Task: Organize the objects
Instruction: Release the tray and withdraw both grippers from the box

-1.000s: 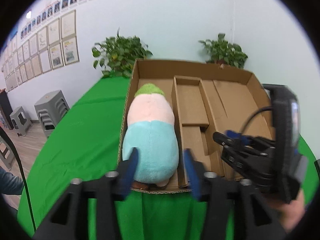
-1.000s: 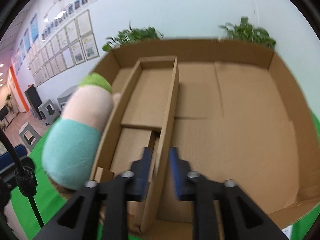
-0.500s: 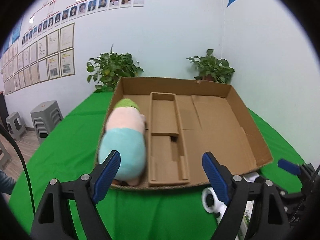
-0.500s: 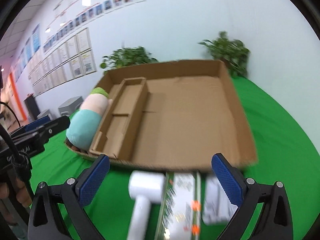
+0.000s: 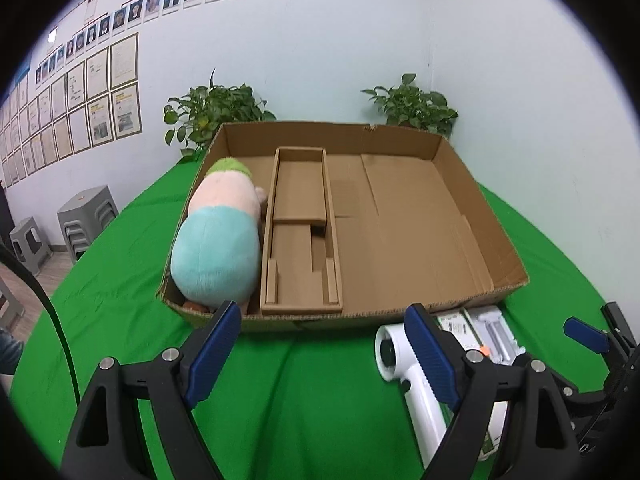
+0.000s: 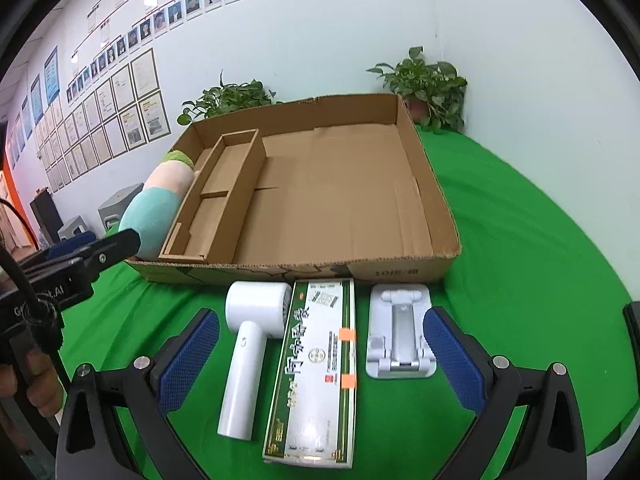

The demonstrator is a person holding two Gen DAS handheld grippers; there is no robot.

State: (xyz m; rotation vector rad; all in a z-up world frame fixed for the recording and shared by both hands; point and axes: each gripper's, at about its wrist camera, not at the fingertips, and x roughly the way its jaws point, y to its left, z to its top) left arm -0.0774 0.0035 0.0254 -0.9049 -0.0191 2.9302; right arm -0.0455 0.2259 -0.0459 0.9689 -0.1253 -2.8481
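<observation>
Cardboard box (image 6: 420, 184) holds plush toy (image 5: 218, 240).

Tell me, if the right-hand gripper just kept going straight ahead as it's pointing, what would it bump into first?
Probably the long green-and-white box lying on the green cloth between the open right gripper fingers; beyond it stands the cardboard tray. Depth is hard to judge here.

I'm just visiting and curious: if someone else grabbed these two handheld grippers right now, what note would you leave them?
Left gripper: jaws open, holding nothing.
Right gripper: jaws open, holding nothing.
Done: plush toy lies in the cardboard box, left of the cardboard insert.
Left: white hair dryer, long green-and-white box and white stand lie side by side on the green cloth before the box.
</observation>
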